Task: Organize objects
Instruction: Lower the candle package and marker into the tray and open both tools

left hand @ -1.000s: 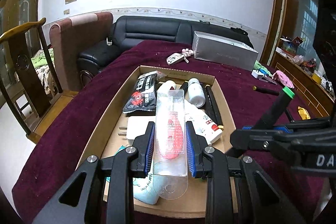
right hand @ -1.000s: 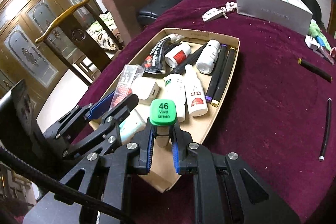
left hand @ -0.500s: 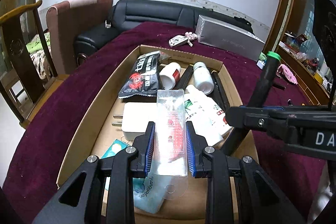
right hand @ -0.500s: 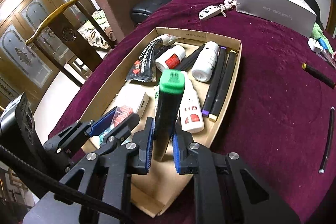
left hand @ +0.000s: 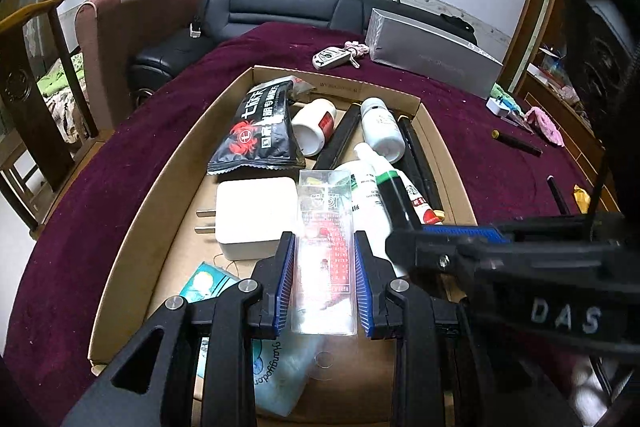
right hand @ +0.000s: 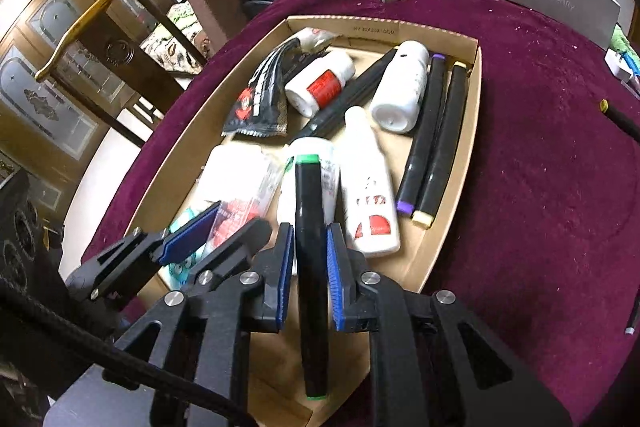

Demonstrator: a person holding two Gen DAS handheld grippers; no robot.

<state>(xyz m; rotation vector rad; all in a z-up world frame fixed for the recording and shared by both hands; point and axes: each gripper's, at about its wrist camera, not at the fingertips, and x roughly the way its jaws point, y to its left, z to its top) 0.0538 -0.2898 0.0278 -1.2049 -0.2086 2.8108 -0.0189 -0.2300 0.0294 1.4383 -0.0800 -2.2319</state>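
Observation:
A shallow cardboard tray (left hand: pixel 160 187) (right hand: pixel 476 95) sits on the maroon tablecloth and holds a black snack packet (left hand: pixel 260 131), a white charger (left hand: pixel 256 215), white bottles (right hand: pixel 400 87), black markers (right hand: pixel 436 139) and a tissue pack (left hand: pixel 276 367). My left gripper (left hand: pixel 323 283) is shut on a clear plastic blister pack (left hand: pixel 325 259) low over the tray's near end. My right gripper (right hand: pixel 308 267) is shut on a black marker with green caps (right hand: pixel 310 255), lying nearly flat over the bottles; it also shows in the left wrist view (left hand: pixel 394 199).
A silver box (left hand: pixel 432 63) and a car key (left hand: pixel 332 57) lie beyond the tray. Loose black markers (left hand: pixel 516 143) lie on the cloth to the right. Chairs (left hand: pixel 40 95) and a black sofa (left hand: pixel 280 11) stand past the table's left and far edges.
My right gripper has tipped the green-capped marker from upright to nearly flat, pointing into the tray. My left gripper has lowered with the blister pack toward the tray.

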